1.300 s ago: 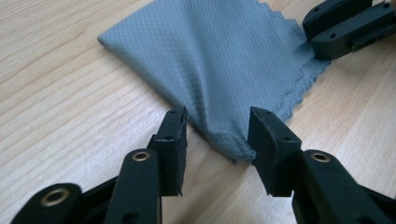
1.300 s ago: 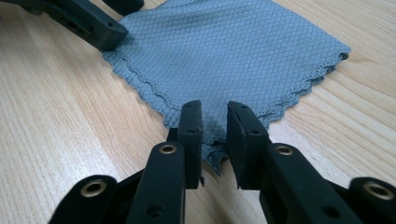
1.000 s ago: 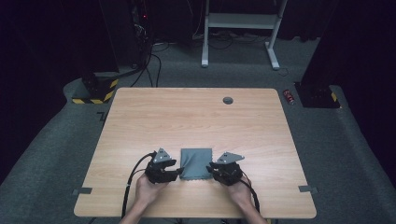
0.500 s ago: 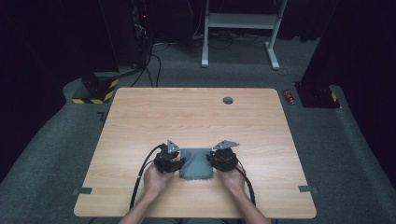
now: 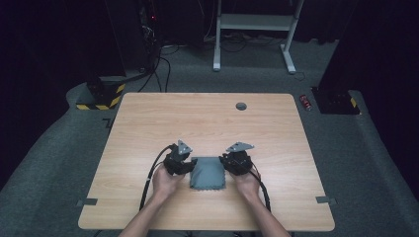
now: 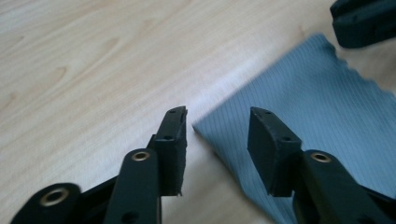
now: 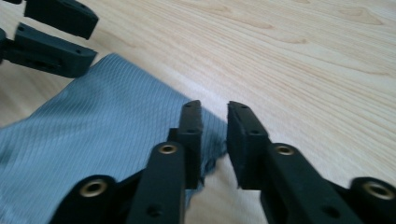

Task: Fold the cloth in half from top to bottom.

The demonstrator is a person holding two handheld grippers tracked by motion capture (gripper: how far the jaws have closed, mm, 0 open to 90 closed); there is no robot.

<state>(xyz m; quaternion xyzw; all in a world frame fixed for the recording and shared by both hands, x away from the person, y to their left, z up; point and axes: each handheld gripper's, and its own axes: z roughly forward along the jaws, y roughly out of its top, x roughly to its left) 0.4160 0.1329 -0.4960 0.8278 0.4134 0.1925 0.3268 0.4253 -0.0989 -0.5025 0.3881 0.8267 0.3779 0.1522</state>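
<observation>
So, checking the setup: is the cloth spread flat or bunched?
Spread flat: the grey cloth lies smooth on the table, no bunching visible.

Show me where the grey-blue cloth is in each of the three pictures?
High view: the grey-blue cloth lies flat near the table's near edge, between the left gripper and the right gripper.
Left gripper view: the cloth fills the right side, its corner between the two black fingers.
Right gripper view: the cloth spreads across the left, its corner at the fingers.
Shared landmark: the light wooden table.
</observation>
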